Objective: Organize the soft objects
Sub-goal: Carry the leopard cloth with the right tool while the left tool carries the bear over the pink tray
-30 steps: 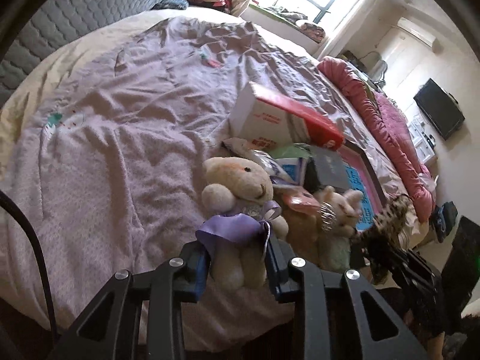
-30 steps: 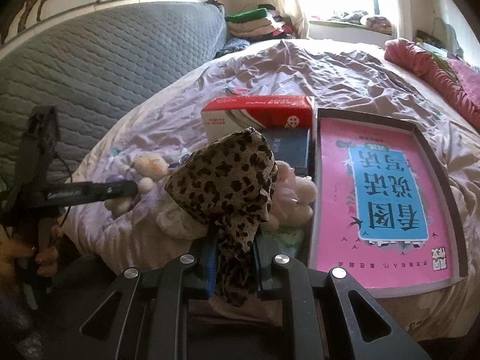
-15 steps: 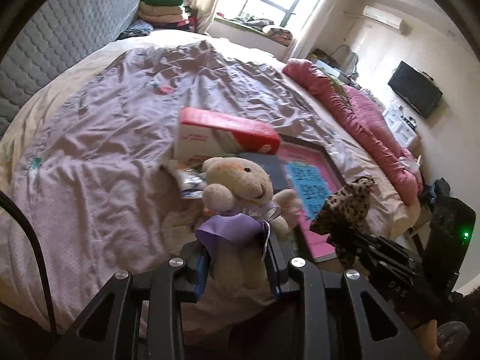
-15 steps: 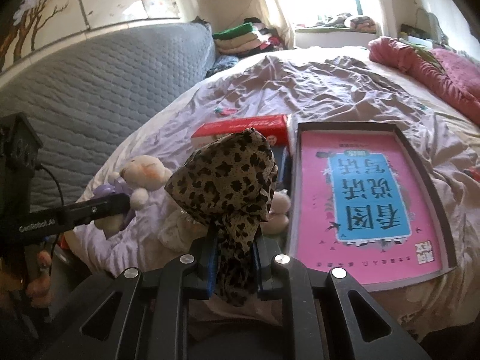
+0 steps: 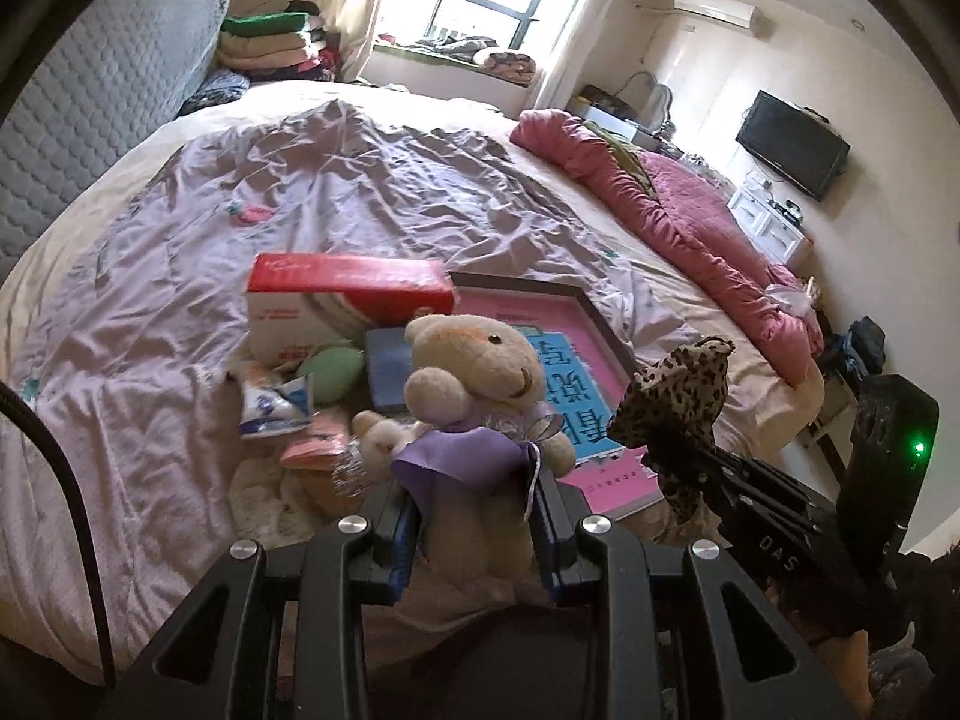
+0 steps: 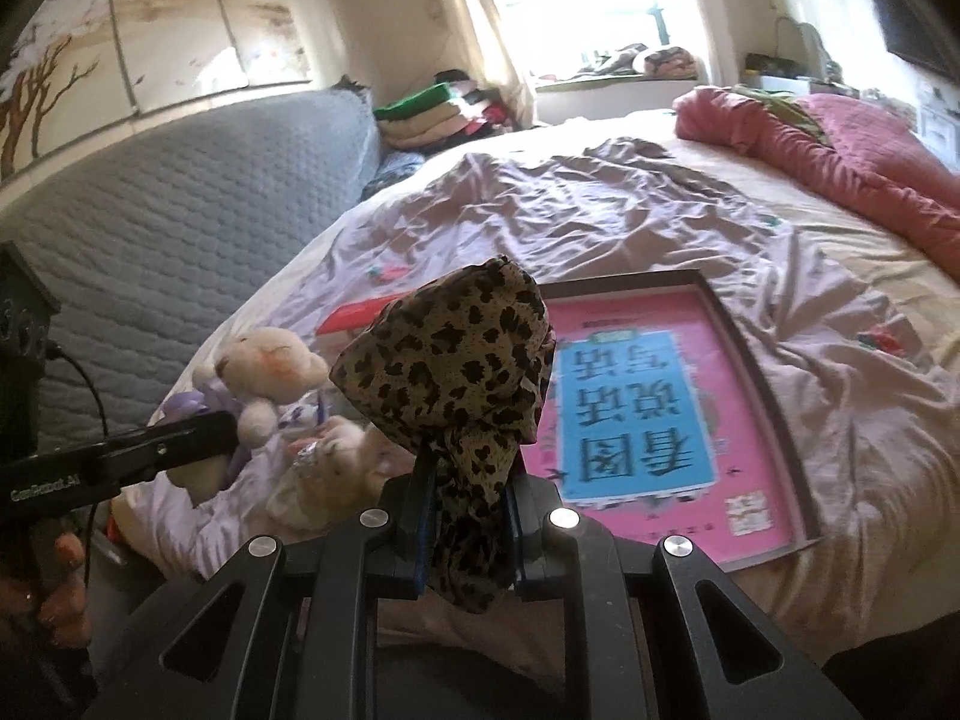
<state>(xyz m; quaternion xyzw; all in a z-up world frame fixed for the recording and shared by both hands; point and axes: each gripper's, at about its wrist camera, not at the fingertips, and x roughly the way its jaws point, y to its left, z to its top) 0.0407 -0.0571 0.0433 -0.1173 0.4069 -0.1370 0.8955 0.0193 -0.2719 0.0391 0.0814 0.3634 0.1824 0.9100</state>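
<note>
Left wrist view: a red-and-white box (image 5: 348, 300), a pink framed board (image 5: 576, 384) and small packets (image 5: 276, 408) crowd the frame's centre on the bed (image 5: 150, 312). My left gripper (image 5: 474, 510) clamps a cream teddy bear (image 5: 474, 372) in purple at lower centre; my right gripper (image 6: 468, 510) pinches a leopard-print cloth (image 6: 456, 360).

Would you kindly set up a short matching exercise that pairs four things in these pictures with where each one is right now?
Things:
1. teddy bear
2. leopard-print cloth
3. red and white box
4. folded clothes

Places:
A. lying on the lilac sheet
B. clamped in the right tool
C. stacked by the window
D. clamped in the left tool

Pairs: 1-D, 2-B, 3-A, 4-C
</note>
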